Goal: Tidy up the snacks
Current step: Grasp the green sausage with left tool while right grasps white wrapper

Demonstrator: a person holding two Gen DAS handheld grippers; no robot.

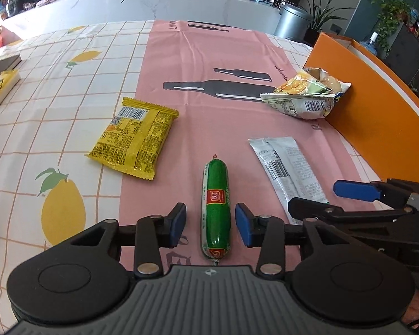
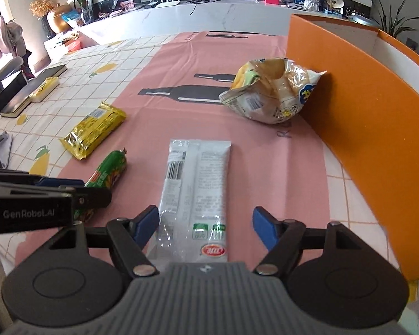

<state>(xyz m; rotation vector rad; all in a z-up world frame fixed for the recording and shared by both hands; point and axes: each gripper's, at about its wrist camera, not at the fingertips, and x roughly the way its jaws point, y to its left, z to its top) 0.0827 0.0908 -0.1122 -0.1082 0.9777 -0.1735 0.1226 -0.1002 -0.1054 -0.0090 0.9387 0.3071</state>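
Your left gripper [image 1: 211, 223] sits low over the pink mat [image 1: 209, 64], jaws spread and straddling the green sausage [image 1: 215, 209], which lies lengthwise between the blue pads without touching either. That alignment looks chosen so a simple squeeze would catch it across its width. Ahead and left of those jaws, the yellow snack packet [image 1: 134, 136] rests flat, half on the lemon-print tablecloth [image 1: 56, 64].

Your right gripper [image 2: 205, 227] mirrors the pose: jaws wide, framing the near end of the silver wrapper [image 2: 195, 189], its left edge just beside the left pad, a clear gap on the right. Ahead and right of these jaws, the crumpled chip bag [image 2: 271, 92] leans against the wall of the orange box [image 2: 357, 128], the likely destination. All four snacks remain on the table, so sorting appears barely begun.
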